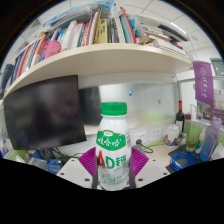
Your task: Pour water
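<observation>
One bottle (114, 148), white with a green cap and green "AD" lettering, stands upright between our fingers (143, 160), and the purple pads appear to press its sides, so we judge the gripper (114, 172) is clamped on it and carrying it. Beyond the jaws we see a dark monitor (44, 112) to one side, a shelf (95, 62) of books above, and desk clutter with a dark bottle (180, 122) off to the other side. No cup or receiving vessel shows ahead of the jaws. We judge this the carrying step; next we must find the vessel, bring the neck over it and tilt, though the cap looks on.
</observation>
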`<state>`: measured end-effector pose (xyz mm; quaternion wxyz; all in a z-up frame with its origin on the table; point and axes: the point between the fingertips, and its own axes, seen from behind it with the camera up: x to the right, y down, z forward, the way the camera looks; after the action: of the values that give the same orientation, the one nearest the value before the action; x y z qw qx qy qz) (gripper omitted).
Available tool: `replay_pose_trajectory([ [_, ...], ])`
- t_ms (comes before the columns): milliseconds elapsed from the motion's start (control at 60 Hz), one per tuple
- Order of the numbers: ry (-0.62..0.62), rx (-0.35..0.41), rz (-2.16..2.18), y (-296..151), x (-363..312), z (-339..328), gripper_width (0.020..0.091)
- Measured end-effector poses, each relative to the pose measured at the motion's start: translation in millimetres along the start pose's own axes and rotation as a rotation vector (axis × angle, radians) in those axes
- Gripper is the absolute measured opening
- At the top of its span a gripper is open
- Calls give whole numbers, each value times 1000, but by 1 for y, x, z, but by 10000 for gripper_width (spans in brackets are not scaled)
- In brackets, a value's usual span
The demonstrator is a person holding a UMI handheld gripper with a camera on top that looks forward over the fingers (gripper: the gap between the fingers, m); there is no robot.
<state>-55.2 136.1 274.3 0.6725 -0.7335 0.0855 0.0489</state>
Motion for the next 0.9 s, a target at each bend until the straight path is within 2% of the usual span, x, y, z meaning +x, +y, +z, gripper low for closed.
replay_pose_trajectory([
  [133, 56, -17, -108, 35, 43, 22, 426],
  [267, 92, -67, -138, 74, 70, 39, 427],
  [467, 89, -99, -101, 117, 83, 52, 428],
  [517, 77, -108, -104, 127, 82, 52, 447],
  [583, 71, -72, -94, 125, 82, 53, 444],
  [817, 72, -78, -90, 129, 81, 48, 555],
  [900, 68, -150, -74, 148, 83, 47, 694],
])
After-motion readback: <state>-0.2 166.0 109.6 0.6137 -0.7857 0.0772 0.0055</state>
